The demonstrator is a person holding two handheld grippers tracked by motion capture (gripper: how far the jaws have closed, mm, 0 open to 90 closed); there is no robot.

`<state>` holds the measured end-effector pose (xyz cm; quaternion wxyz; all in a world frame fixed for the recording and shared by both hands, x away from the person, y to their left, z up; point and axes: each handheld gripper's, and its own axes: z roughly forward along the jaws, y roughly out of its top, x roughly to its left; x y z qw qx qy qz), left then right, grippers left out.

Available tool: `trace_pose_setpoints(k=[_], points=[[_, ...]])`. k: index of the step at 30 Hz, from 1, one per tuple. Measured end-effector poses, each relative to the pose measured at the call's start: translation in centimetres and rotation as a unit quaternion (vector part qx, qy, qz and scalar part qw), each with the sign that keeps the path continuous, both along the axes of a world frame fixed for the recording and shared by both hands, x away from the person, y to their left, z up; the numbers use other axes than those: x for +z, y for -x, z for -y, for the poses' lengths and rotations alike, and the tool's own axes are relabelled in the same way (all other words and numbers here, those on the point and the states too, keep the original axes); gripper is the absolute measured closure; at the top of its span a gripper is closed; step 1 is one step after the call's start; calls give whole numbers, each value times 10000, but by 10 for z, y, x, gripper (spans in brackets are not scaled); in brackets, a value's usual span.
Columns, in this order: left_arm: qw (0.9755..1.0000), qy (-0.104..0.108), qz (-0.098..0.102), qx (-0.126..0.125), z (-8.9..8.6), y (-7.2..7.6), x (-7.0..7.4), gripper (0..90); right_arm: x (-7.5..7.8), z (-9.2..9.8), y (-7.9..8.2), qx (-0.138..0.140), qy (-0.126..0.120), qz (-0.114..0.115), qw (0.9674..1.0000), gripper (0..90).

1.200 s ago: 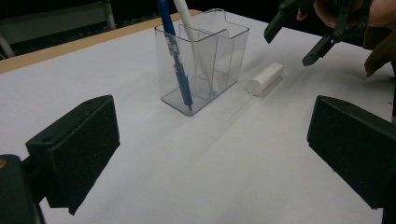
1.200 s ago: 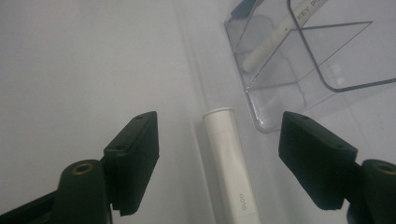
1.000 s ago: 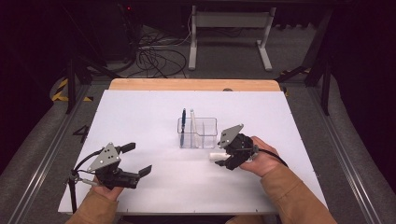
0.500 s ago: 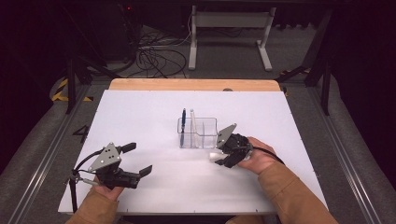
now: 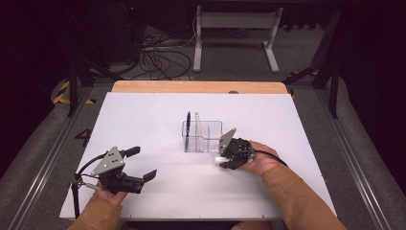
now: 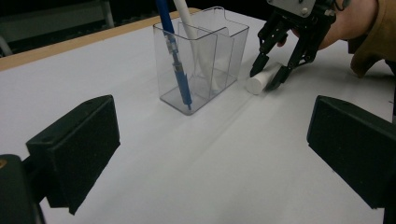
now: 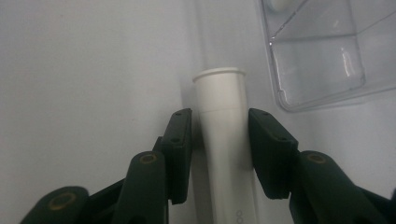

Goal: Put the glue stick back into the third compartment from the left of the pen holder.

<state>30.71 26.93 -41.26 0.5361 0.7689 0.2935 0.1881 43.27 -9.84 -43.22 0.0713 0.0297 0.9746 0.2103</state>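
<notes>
With a blue pen (image 6: 177, 65) and a white pen (image 6: 192, 32) already upright in the clear holder (image 5: 202, 136), one white marker (image 7: 224, 140) remains on the table (image 5: 143, 120), just beside the holder. The right gripper (image 7: 219, 135) brackets it, jaws touching or nearly touching its sides; whether the grip is firm I cannot tell, and lifting and insertion remain. The left gripper (image 5: 143, 165) idles well apart, jaws wide, holding nothing.

one clear holder (image 5: 202, 136), two pens in it, one white tube (image 6: 262, 79).
</notes>
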Motion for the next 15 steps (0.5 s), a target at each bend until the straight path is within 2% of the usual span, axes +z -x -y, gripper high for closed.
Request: trace_pose_setpoints(k=[5, 15], points=[[10000, -33, 19, -3, 0, 0, 0, 33, 0, 0, -1, 6, 59, -36, 10000, 661], [10000, -35, 16, -4, 0, 0, 0, 33, 0, -1, 1, 140, 111, 69, 9998, 671]])
